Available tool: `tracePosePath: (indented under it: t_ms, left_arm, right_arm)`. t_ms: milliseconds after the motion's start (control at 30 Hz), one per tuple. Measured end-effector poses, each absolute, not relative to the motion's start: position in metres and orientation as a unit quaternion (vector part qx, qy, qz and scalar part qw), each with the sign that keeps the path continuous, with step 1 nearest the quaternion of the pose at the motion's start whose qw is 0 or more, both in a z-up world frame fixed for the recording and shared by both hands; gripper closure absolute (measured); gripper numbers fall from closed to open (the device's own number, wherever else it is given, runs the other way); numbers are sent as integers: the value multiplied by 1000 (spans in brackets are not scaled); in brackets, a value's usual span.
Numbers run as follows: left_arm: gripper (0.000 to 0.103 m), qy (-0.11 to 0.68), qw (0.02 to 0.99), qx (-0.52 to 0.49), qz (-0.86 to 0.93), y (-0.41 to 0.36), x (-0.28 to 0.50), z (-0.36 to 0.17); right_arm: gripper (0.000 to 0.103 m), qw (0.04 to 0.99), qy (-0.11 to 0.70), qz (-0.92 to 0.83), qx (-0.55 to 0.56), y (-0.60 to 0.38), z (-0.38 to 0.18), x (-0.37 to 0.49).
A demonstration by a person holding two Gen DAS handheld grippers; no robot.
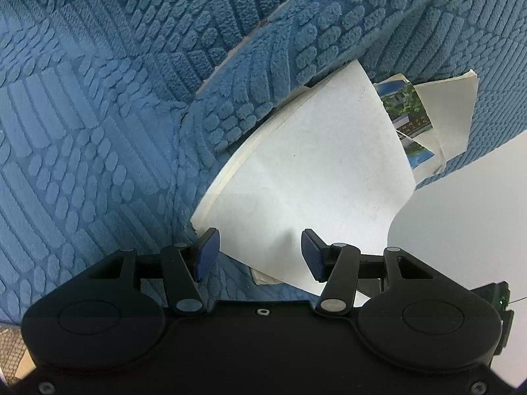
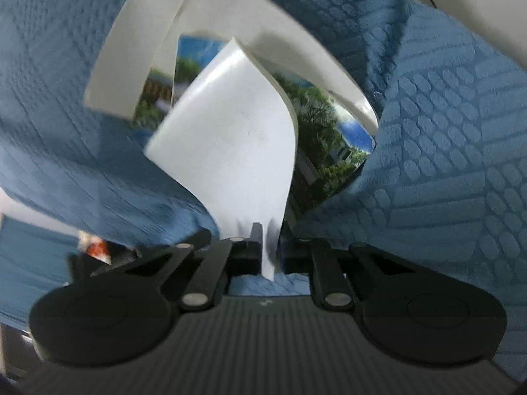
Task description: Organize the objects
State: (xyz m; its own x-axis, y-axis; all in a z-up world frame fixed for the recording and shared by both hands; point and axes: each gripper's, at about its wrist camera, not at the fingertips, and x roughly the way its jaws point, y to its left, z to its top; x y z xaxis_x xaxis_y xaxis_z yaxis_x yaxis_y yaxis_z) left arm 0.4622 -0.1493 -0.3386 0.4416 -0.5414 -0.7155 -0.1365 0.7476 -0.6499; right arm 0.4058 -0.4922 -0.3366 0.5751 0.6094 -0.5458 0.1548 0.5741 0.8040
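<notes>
A stack of white paper sheets (image 1: pixel 313 171) lies tucked in a fold of a blue textured blanket (image 1: pixel 98 131). A printed photo page (image 1: pixel 408 112) with trees and sky peeks out behind it. My left gripper (image 1: pixel 260 253) is open, its blue pads (image 1: pixel 207 253) standing apart over the near edge of the stack. In the right wrist view, my right gripper (image 2: pixel 270 247) is shut on the bottom edge of a curled white sheet (image 2: pixel 230 138), which stands up in front of the photo page (image 2: pixel 326 138). The view is blurred.
The blue blanket (image 2: pixel 444 148) bulges on both sides of the papers. More bent white sheets (image 2: pixel 131 49) arch over the photo page. A smooth white surface (image 1: pixel 477 214) lies to the right. A small red and white object (image 2: pixel 95 247) sits low on the left.
</notes>
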Motion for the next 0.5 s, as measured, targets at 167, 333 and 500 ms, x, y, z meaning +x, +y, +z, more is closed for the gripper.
tracePosePath:
  t_ms: [167,333,500]
  left_arm:
    - [50,508,767,-366,-142,-146,450,-333]
    - [46,494,763,-386,-158,-143,423,-314]
    - [41,481,767,-388,-172,-143,383,-295]
  right_arm:
    - [96,783,430,126,432,-485,-323,393]
    - [97,795,421,91,426,-474,-312,372]
    - [98,806,399,57,433,-460,-298,346]
